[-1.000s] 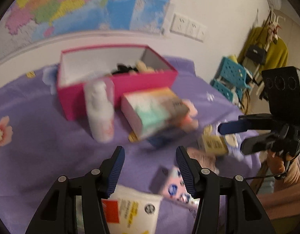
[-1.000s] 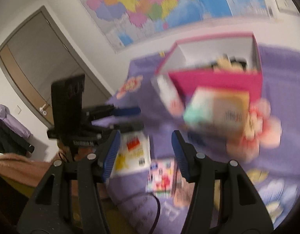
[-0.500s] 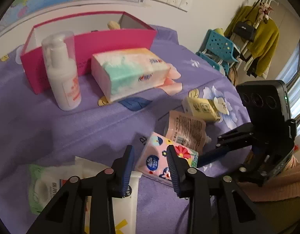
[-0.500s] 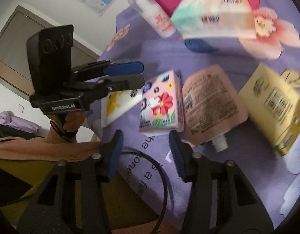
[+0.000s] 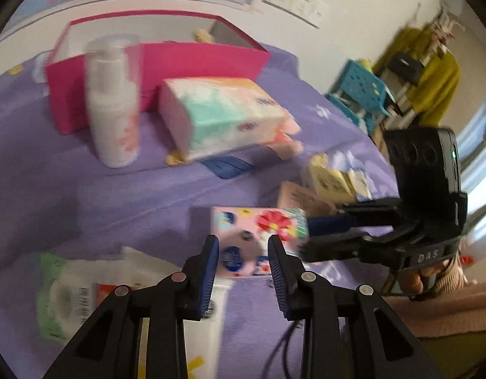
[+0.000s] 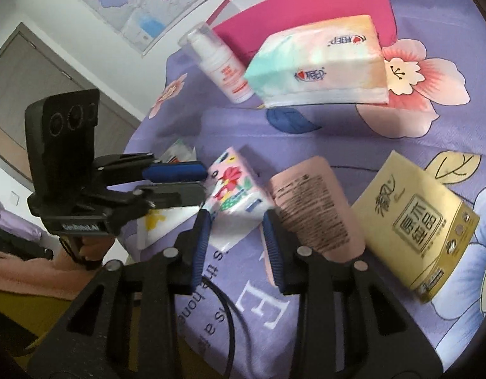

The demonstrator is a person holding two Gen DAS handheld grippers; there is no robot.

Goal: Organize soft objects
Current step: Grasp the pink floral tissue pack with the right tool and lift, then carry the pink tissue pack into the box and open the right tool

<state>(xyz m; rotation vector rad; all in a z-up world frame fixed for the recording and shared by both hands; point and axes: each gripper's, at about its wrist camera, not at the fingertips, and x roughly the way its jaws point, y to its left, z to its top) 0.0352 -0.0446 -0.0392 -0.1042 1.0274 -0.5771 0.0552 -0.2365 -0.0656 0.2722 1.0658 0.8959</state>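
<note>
A small pink floral tissue pack [image 5: 258, 230] lies on the purple cloth, also in the right wrist view [image 6: 233, 189]. My left gripper [image 5: 243, 259] is open with its fingers on either side of the pack's near end. My right gripper [image 6: 235, 237] is open and close around the pack's other end. A large pastel tissue pack [image 5: 224, 120] lies in front of the open pink box [image 5: 192, 60]. A pink refill pouch [image 6: 312, 202] and a yellow tissue pack [image 6: 413, 221] lie to the right.
A white pump bottle [image 5: 113, 104] stands beside the pink box. A white and green wipes packet [image 5: 85, 287] lies at the near left. A blue crate [image 5: 366, 94] and hanging clothes [image 5: 432, 72] stand beyond the bed's right edge. A black cable [image 6: 224, 309] runs near the bed edge.
Both grippers have closed in on the floral tissue pack from opposite sides. The left gripper's fingers now straddle it, and the right gripper has come forward to its end.
</note>
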